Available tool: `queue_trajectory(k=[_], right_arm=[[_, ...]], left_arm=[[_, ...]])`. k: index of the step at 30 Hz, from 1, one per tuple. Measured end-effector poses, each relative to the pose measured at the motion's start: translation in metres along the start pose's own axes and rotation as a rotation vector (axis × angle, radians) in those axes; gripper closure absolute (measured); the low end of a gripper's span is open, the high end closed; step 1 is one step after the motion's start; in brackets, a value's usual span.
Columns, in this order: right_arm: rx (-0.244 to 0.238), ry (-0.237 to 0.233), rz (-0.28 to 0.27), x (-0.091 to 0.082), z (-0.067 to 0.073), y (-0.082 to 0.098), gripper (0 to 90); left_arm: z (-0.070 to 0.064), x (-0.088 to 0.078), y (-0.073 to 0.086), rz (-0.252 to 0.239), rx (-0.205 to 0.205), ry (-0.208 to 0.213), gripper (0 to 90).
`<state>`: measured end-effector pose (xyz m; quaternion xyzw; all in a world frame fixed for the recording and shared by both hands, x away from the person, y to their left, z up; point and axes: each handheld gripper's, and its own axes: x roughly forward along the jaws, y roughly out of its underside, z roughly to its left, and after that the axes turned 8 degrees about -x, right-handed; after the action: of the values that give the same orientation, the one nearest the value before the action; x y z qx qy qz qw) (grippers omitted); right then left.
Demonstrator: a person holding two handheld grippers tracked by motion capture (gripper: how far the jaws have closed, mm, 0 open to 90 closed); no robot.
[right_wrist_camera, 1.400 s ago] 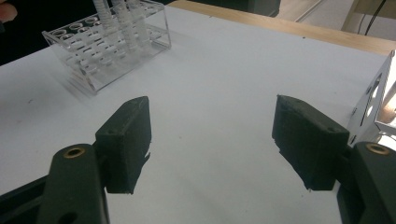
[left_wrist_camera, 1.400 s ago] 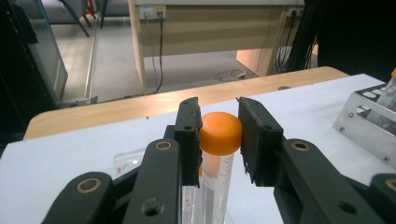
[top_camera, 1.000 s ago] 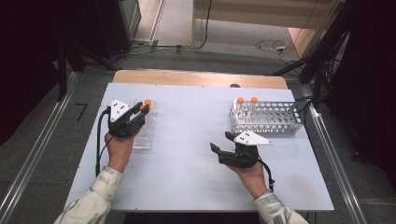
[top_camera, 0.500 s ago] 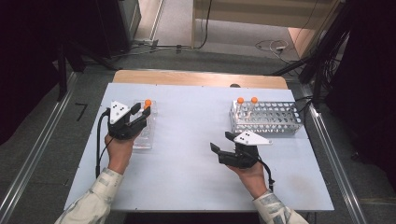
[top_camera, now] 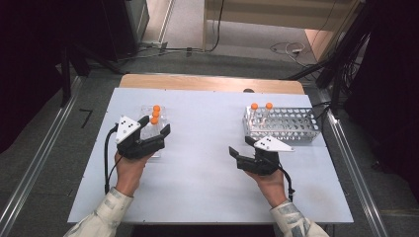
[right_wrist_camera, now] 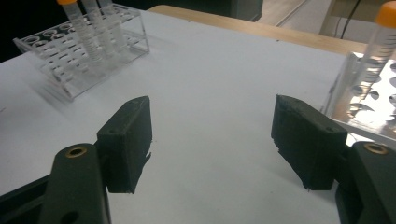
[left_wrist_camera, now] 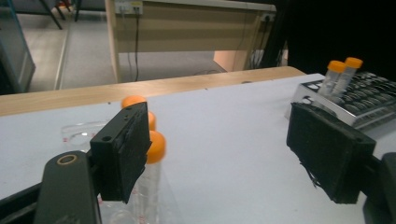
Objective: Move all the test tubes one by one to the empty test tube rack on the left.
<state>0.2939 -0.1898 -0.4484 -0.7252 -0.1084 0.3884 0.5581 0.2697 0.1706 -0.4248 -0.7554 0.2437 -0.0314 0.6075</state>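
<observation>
Your left gripper (top_camera: 157, 129) has just opened beside the clear rack (top_camera: 148, 140) near the table's left edge, releasing an orange-capped tube (left_wrist_camera: 150, 173); the right gripper (top_camera: 243, 146) waits open.

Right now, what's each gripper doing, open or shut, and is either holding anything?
Left gripper: jaws have just been opening, empty, beside the orange-capped clear plastic tubes in the clear rack.
Right gripper: open, holding nothing.
</observation>
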Motion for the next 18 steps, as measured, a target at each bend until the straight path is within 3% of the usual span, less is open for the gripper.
queue_trajectory(k=[7, 10, 18], right_arm=[[0.034, 0.125, -0.02, -0.005, -0.023, 0.0, 29.3], [0.048, 0.171, -0.022, -0.003, -0.034, -0.001, 29.4], [0.082, 0.281, -0.006, 0.005, -0.059, -0.002, 31.1]], left_arm=[[-0.013, 0.005, 0.017, 0.052, 0.036, 0.05, 17.4], [-0.015, 0.008, 0.022, 0.071, 0.026, 0.065, 16.3], [-0.021, 0.006, 0.026, 0.062, 0.033, 0.088, 15.1]])
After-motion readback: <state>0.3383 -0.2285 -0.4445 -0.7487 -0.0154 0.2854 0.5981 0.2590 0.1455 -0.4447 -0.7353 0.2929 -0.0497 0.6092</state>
